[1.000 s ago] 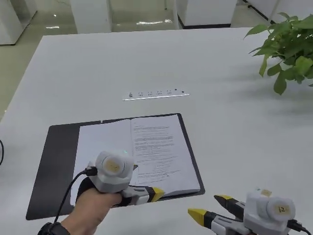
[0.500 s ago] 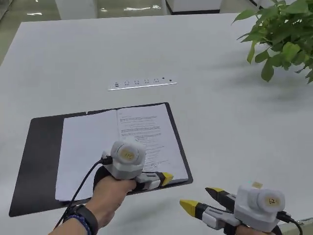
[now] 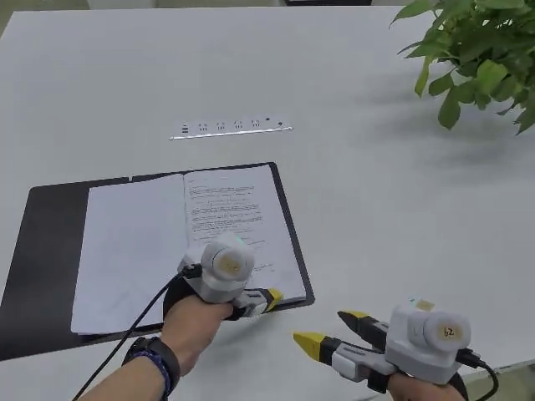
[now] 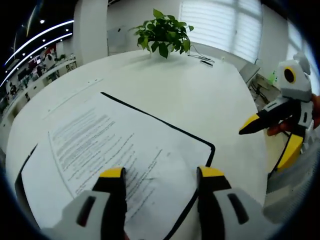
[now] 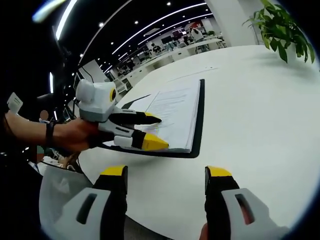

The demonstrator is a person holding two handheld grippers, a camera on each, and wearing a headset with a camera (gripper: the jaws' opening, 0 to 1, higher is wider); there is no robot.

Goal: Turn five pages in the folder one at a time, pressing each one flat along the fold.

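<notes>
A black folder (image 3: 42, 251) lies open on the white table, with a blank sheet (image 3: 125, 242) on the left and a printed page (image 3: 230, 209) on the right. My left gripper (image 3: 269, 298) hovers low over the printed page's near right corner, jaws open, with nothing between them. In the left gripper view the gripper (image 4: 161, 173) straddles the printed page (image 4: 110, 145) near the folder's black edge. My right gripper (image 3: 330, 329) is open and empty over bare table just off that corner. From the right gripper (image 5: 166, 171) I see the left gripper (image 5: 155, 131) at the folder (image 5: 197, 120).
A row of sockets (image 3: 231, 127) is set into the table behind the folder. A potted green plant (image 3: 476, 58) stands at the far right. The table's near edge runs close below my right hand.
The head camera has tilted, so the whole scene has shifted. My left gripper has slid a little right along the page's near edge toward the corner. The right gripper has held its place.
</notes>
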